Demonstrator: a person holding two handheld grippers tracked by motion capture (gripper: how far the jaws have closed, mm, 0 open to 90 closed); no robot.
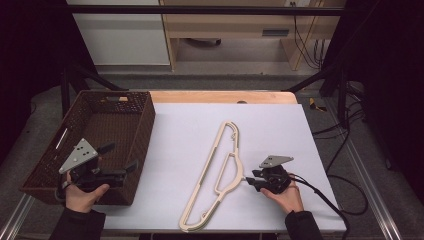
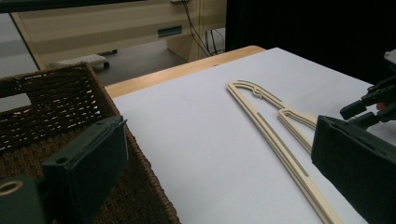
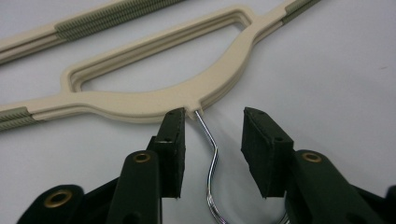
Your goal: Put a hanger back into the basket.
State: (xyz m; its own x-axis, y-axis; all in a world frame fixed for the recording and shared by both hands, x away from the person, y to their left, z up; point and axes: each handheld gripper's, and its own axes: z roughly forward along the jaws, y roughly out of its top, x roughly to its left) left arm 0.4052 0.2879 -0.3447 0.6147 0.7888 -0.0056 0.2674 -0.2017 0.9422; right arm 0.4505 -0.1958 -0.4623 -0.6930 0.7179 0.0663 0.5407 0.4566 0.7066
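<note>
Hanger point(image 1: 216, 175), cream plastic with a chrome wire hook point(image 3: 211, 163), lay flat on the white sheet point(image 1: 190, 135) covering the desk point(image 1: 220, 96), running diagonally from the far centre toward the near edge. Ribbed grey strips showed along its bars in the right gripper view.

Right gripper point(image 1: 251, 178) was held low at the hanger's right side, in the person's right hand point(image 1: 284, 196). Its fingers point(image 3: 170, 149) stood apart, one on each side of the hook, where the wire leaves the plastic neck. In the right gripper view neither pad touched the wire; a gap was visible on both sides. The tip of the left-hand finger sat just beside the hanger's neck; contact could not be told.

Left gripper point(image 1: 119, 162) was held in the left hand point(image 1: 85, 195) over the near right corner of the dark woven basket point(image 1: 142, 125), which sat at the left edge of the desk. Its fingers point(image 2: 88, 163) were spread wide with nothing between them. In the left gripper view the basket rim lay below the left finger, and the hanger lay well apart to the right.

Cable point(image 1: 330, 197) trailed from the right gripper off the desk's right side.
</note>
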